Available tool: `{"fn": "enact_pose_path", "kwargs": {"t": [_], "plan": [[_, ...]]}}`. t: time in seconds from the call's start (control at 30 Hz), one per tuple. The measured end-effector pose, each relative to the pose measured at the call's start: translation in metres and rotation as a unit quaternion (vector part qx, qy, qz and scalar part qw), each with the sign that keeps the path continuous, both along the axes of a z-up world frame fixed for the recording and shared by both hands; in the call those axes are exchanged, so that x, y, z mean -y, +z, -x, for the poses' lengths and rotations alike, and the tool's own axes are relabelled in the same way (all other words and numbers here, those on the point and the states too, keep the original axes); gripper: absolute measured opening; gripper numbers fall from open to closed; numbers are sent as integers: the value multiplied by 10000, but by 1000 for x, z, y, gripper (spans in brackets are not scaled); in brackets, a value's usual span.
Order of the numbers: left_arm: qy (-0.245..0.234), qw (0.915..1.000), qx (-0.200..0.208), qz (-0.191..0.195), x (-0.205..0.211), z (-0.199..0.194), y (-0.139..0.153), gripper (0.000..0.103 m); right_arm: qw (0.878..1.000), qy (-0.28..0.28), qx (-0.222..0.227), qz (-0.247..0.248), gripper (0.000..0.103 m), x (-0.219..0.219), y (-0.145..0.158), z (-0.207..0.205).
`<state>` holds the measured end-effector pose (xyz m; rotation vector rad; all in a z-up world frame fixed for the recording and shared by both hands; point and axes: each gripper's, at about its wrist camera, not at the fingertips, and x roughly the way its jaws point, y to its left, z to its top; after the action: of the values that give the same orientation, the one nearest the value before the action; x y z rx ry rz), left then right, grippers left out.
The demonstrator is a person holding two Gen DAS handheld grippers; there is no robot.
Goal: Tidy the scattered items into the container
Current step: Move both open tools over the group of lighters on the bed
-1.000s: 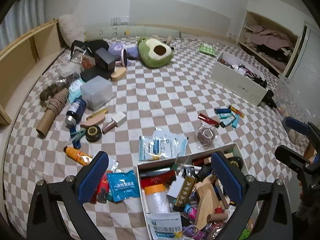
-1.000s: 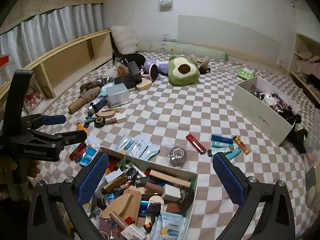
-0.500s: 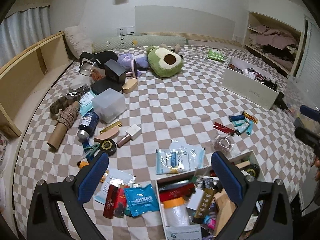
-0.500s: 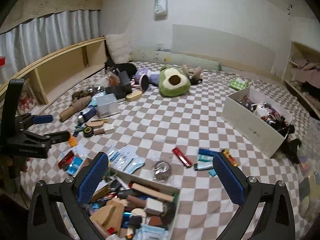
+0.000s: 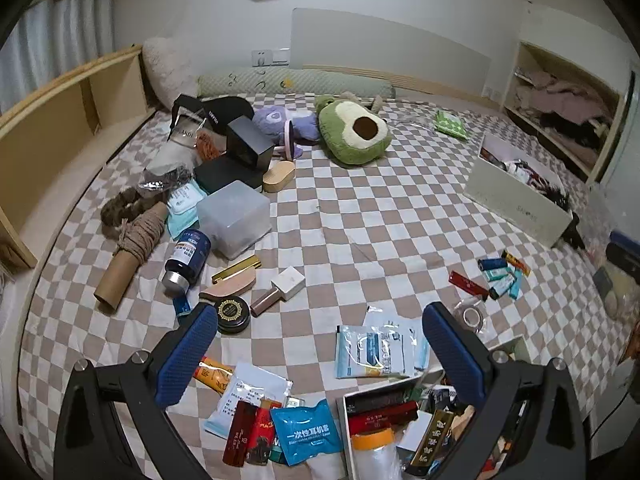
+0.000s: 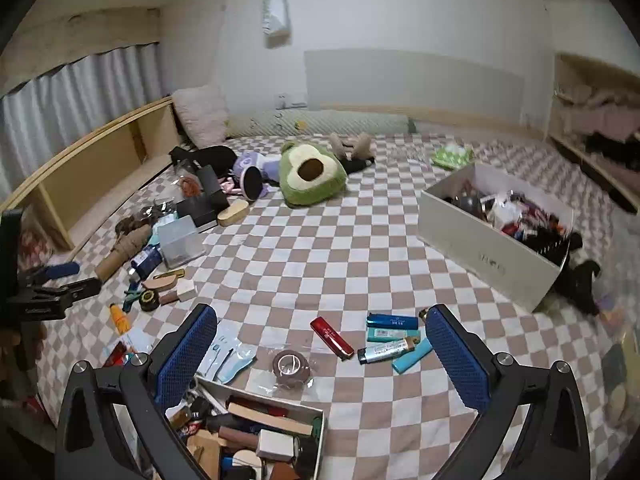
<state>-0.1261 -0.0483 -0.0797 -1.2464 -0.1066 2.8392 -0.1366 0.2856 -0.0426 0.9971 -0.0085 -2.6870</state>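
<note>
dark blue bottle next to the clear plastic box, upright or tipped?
Tipped. The dark blue bottle lies on its side on the checkered bedspread, silver cap toward the camera, label facing up, beside the clear plastic box.

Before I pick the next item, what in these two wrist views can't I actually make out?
- Near box: its contents run off the bottom edge in both views, partly behind the gripper fingers.
- Far white box: contents blurred in the right wrist view, a small jumble in the left.
- Lighters: label print too small to read.
- Orange tube: partly hidden behind the left gripper's finger.
- Shelf clothes: too distorted at the rim to sort out.
</note>
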Motion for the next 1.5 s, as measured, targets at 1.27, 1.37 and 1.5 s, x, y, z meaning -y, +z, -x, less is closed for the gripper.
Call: {"fn": "enact_pose_path", "kwargs": {"t": [1.27, 1.37, 1.5], "plan": [[-432, 9921, 1123, -340, 64, 19, -107, 101, 9796, 332, 1464, -1334, 90, -50, -157, 84], [-452, 9918, 1134, -390, 64, 22, -111, 101, 9783, 535, 1481, -1344, 90, -38, -166, 87], [-408, 9903, 1229, -504, 67, 26, -121, 101, 9745, 731, 1515, -1486, 90, -19, -177, 95]]}}
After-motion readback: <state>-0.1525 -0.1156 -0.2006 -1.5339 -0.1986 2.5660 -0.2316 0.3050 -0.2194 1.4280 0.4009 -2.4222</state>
